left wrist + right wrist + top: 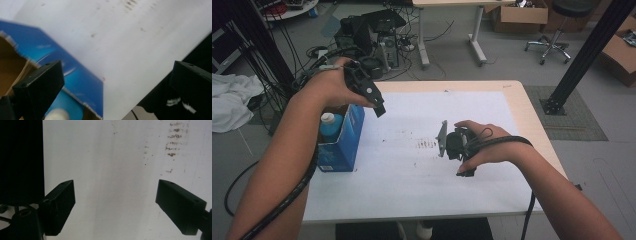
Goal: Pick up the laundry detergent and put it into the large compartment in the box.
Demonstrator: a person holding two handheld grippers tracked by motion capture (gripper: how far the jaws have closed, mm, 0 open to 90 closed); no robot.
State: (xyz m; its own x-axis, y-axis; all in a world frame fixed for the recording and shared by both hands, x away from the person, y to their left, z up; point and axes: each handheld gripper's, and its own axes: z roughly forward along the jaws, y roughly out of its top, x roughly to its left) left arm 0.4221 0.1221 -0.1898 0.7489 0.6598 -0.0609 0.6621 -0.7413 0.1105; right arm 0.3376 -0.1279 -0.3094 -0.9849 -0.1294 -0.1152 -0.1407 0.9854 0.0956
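An open blue cardboard box (pixel 346 142) stands at the left edge of the white-covered table (pixel 412 180). Inside it is a blue bottle with a white cap (pixel 328 119). My left gripper (pixel 374 102) hovers just above the box's far right corner. In the left gripper view my left gripper (pixel 117 72) is open and holds nothing, with the box (pixel 82 82) and the cap (pixel 57 115) under its left jaw. My right gripper (pixel 459 150) points down at the middle of the table. In the right gripper view my right gripper (pixel 116 190) is open and empty over the stained sheet (pixel 110 157).
Brown stains (pixel 427 144) mark the sheet beside the right gripper. Behind the table, computer cases and cables (pixel 372 35) lie on the floor. A black post (pixel 582 60) stands to the right. A white cloth (pixel 229 100) lies at the left.
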